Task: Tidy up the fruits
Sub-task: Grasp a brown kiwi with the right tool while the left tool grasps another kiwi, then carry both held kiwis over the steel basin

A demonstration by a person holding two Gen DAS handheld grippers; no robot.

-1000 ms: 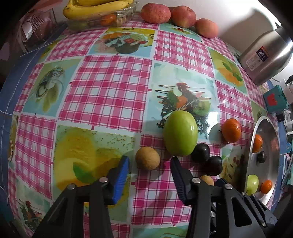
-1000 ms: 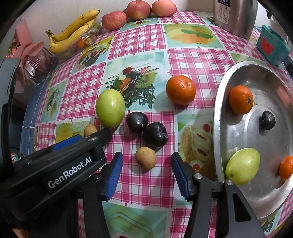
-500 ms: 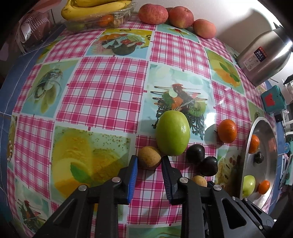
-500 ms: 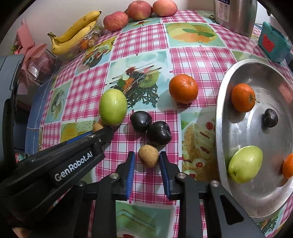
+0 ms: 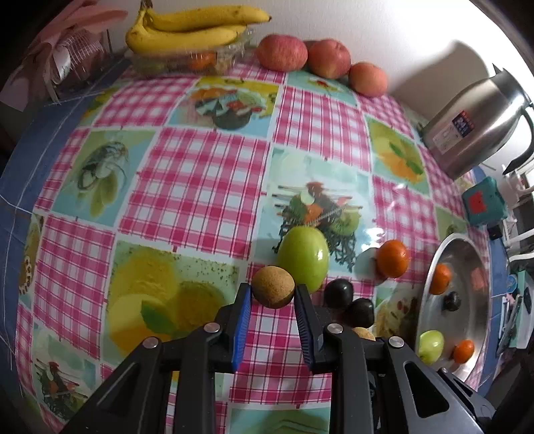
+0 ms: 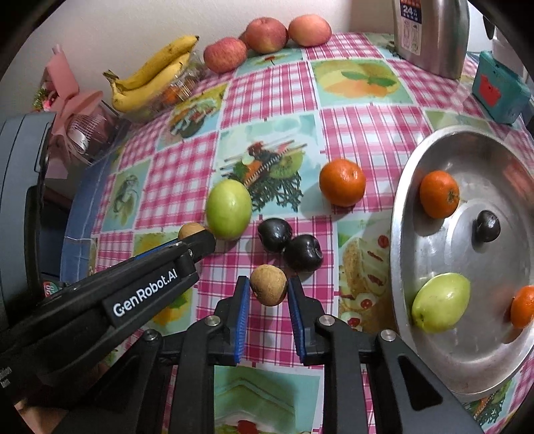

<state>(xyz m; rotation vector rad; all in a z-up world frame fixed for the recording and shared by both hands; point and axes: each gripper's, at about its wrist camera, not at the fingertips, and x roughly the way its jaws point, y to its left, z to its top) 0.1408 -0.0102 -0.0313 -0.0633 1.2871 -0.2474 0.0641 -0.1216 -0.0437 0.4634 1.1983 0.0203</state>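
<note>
My left gripper [image 5: 272, 295] is shut on a small brown round fruit [image 5: 273, 286] and holds it just above the checked tablecloth. The right gripper [image 6: 268, 289] is shut on a second brown round fruit [image 6: 268, 284]. In the right wrist view the left gripper's body [image 6: 140, 290] reaches in from the left, its brown fruit [image 6: 190, 229] peeking out by the green apple [image 6: 228, 208]. Two dark plums [image 6: 288, 242] and an orange [image 6: 342, 182] lie loose on the cloth. The steel tray [image 6: 400, 240] at right holds two oranges, a plum and a green apple.
At the back stand bananas [image 5: 193, 28] on a clear box and three red apples [image 5: 320, 58]. A steel kettle [image 5: 474, 123] and a teal box [image 5: 482, 205] sit at the back right. A pink-wrapped bundle [image 6: 76, 110] lies at the left edge.
Both grippers went from open around their brown fruits to shut on them. The left gripper has since lifted its fruit off the cloth; the right one has barely moved.
</note>
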